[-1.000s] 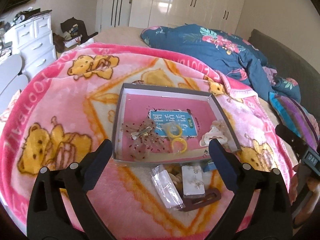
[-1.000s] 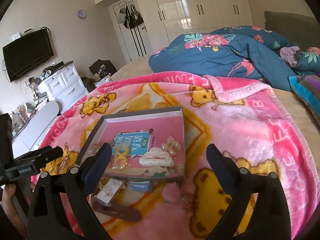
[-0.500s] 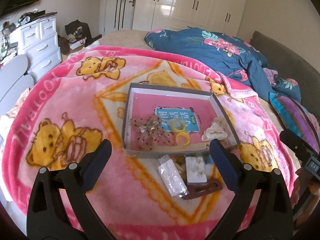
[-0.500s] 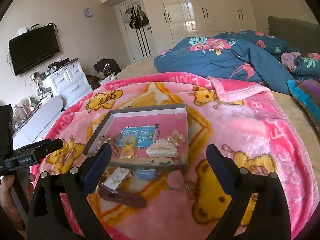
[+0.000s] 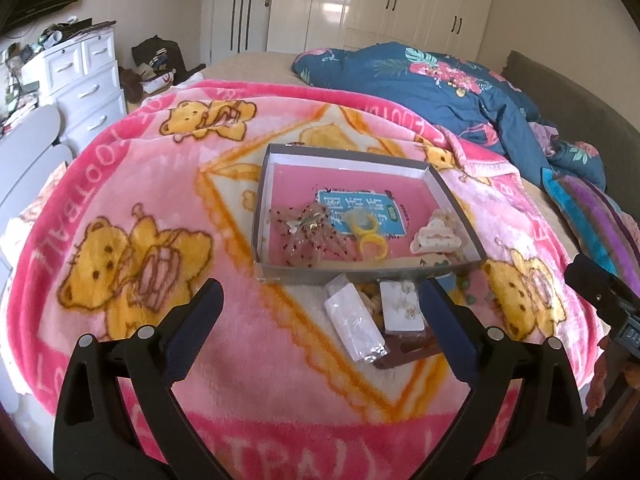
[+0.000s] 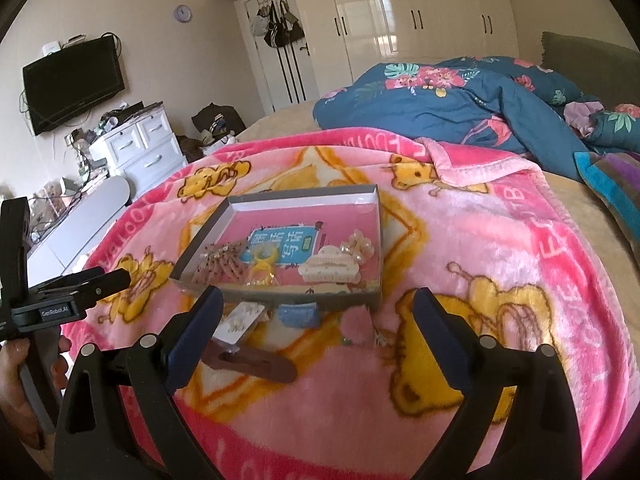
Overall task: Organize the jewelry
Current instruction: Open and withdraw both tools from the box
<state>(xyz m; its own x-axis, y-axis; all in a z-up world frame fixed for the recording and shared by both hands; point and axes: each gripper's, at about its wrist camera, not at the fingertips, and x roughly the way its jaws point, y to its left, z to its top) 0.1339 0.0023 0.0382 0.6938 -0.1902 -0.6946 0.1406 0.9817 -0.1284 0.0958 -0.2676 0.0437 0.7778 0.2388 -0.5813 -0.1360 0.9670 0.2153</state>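
A grey box lid (image 5: pixel 456 204) (image 6: pixel 378 240) with a pink floor lies on the pink bear blanket. Inside are a beaded bow clip (image 5: pixel 308 232), yellow rings (image 5: pixel 366 236) and a cream claw clip (image 5: pixel 434 240) (image 6: pixel 330 268). In front of the box lie a clear packet (image 5: pixel 354 326), a white earring card (image 5: pixel 400 312) (image 6: pixel 240 318), a brown hair clip (image 6: pixel 252 364), a blue piece (image 6: pixel 298 316) and a pink pompom (image 6: pixel 356 322). My left gripper (image 5: pixel 320 332) and right gripper (image 6: pixel 316 338) hover open above the blanket, short of these items, holding nothing.
A blue floral duvet (image 5: pixel 432 88) is bunched at the back right of the bed. A white drawer unit (image 5: pixel 86 80) stands to the left, wardrobes (image 6: pixel 420 24) behind. A hand (image 6: pixel 16 376) holds the left gripper's handle at the right wrist view's left edge.
Both grippers have pulled back and up from the box, so the box and the loose items look smaller and farther away. Both stay open.
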